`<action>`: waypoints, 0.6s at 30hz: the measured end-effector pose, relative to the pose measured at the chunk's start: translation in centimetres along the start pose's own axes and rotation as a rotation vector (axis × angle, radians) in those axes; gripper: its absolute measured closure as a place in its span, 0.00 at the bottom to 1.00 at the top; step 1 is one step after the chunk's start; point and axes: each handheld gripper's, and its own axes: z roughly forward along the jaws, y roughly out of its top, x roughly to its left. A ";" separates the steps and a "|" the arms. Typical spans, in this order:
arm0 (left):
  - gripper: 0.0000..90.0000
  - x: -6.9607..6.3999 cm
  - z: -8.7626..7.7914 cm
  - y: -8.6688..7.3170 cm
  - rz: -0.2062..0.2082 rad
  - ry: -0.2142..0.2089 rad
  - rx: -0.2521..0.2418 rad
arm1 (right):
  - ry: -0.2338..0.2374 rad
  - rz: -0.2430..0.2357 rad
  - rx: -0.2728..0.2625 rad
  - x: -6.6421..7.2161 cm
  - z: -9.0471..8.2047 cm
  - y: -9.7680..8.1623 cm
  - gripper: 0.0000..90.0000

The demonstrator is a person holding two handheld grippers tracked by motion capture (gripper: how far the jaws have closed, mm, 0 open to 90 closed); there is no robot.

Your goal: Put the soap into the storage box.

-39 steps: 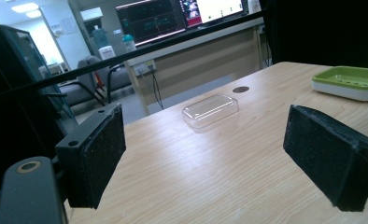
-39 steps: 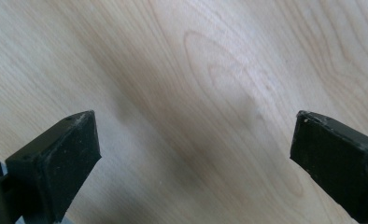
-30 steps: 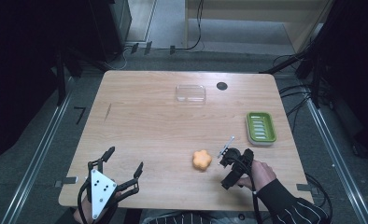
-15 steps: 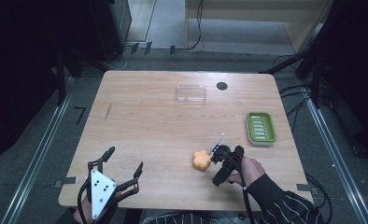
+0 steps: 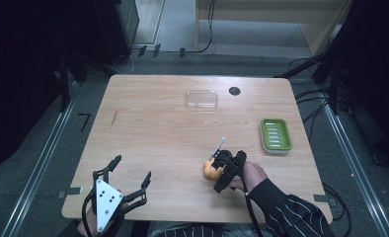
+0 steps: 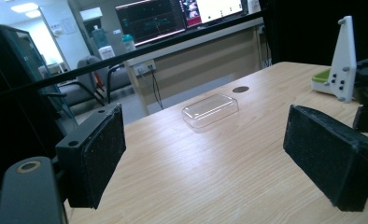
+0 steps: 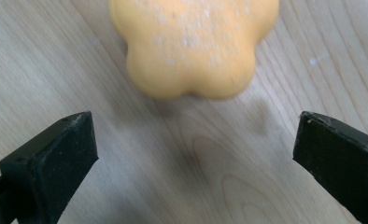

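We look down on a pale wooden worktop [image 5: 158, 143] set on a dark floor. At its near left corner our left gripper [image 5: 131, 174] rests low over the edge, its two black jaws spread wide with nothing between them and a grey three-cornered plate on top. In the left gripper view the two padded jaws [image 6: 91, 154] stand far apart, framing bare wood.

Moving right, towards the far edge near the middle, a clear shallow plastic tray [image 5: 201, 98] lies flat, with a small dark round hole [image 5: 234, 91] in the worktop just beside it on the right. The left gripper view shows the same clear tray [image 6: 210, 109] well ahead of the jaws.

Right of centre and nearer to us, an orange flower-shaped piece [image 5: 212, 169] with rounded lobes lies on the wood. Our right gripper [image 5: 216, 168] is directly over it, held by a hand [image 5: 252, 175] in a dark striped sleeve that comes in from the bottom right. In the right gripper view the orange piece [image 7: 194, 44] sits just ahead of the jaw tips, which are wide apart and not touching it; its surface looks slightly speckled.

Farther right, near the worktop's right edge, a green ribbed dish [image 5: 275, 135] sits well apart from the orange piece.
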 end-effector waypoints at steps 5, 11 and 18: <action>0.14 0.0 0.0 0.0 -0.001 0.001 -0.001 | 0.008 0.006 -0.014 -0.1 0.2 0.6 0.05; 0.14 0.1 0.0 0.0 -0.002 0.002 -0.001 | 0.027 0.032 -0.041 -0.2 0.3 1.4 0.17; 0.14 0.1 0.0 0.0 -0.003 0.002 -0.001 | 0.020 0.037 -0.044 -0.1 0.3 1.6 0.39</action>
